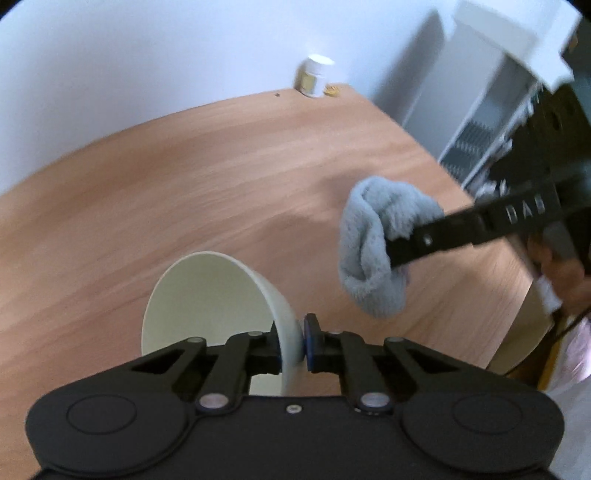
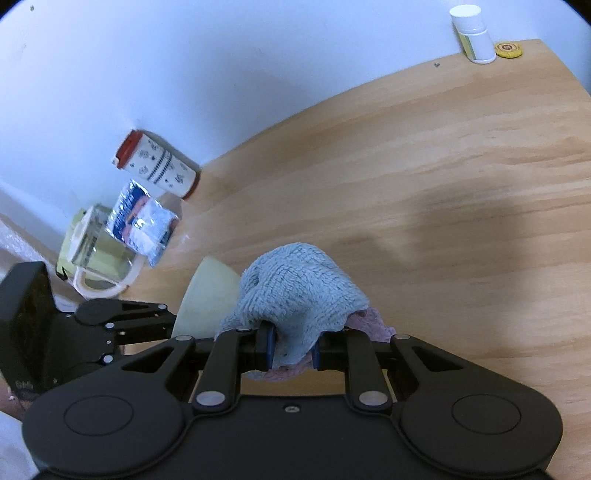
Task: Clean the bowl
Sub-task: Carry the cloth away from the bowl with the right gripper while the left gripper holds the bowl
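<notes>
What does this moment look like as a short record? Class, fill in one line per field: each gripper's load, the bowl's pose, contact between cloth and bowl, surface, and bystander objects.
left gripper: shut on the white bowl, pinching its wall
bowl pose: tipped on its side, lifted, opening facing away from the cloth
right gripper: shut on the bunched blue cloth
cloth and bowl: apart in the left wrist view; wiping not yet begun
surface: wooden table
bystanders: white bottle, red-lidded canister, clear jug, foil packet
</notes>
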Demonstrator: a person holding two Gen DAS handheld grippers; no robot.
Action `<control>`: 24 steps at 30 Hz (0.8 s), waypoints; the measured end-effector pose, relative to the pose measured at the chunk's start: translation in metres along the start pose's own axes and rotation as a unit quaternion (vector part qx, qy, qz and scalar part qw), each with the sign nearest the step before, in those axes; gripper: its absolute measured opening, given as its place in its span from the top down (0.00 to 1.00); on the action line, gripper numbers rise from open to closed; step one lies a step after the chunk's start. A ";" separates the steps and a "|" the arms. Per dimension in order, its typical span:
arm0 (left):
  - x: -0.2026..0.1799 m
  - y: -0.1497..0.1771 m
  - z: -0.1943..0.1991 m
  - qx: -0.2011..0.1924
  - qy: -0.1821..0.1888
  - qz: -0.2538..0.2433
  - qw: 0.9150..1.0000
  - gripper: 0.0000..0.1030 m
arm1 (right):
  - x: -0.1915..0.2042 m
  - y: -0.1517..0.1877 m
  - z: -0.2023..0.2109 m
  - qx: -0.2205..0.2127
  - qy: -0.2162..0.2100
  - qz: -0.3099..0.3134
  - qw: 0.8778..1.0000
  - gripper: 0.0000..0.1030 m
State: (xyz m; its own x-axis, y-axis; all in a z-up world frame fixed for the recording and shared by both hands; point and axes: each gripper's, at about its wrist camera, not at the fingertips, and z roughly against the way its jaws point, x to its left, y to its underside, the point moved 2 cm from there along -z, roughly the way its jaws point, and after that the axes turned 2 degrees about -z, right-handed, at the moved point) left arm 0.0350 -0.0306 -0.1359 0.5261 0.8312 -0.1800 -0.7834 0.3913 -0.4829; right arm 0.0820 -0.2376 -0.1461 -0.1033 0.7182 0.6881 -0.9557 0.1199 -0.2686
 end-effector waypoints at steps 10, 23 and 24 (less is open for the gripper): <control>0.012 -0.005 0.038 -0.064 0.081 0.026 0.994 0.91 | 0.032 -0.024 -0.006 0.009 -0.037 0.010 0.999 0.79; 0.031 -0.007 0.081 -0.098 0.098 0.011 0.990 0.87 | 0.083 -0.050 -0.036 0.016 -0.062 0.037 0.997 0.81; 0.032 -0.007 0.083 -0.098 0.098 0.009 0.990 0.87 | 0.083 -0.050 -0.042 0.013 -0.051 0.037 0.998 0.81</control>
State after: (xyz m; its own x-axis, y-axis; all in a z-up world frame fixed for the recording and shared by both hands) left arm 0.0301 0.0261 -0.0677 0.5816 0.7371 -0.3442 -0.7245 0.2769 -0.6312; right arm 0.1329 -0.1554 -0.1043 -0.1991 0.6511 0.7324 -0.9515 0.0505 -0.3036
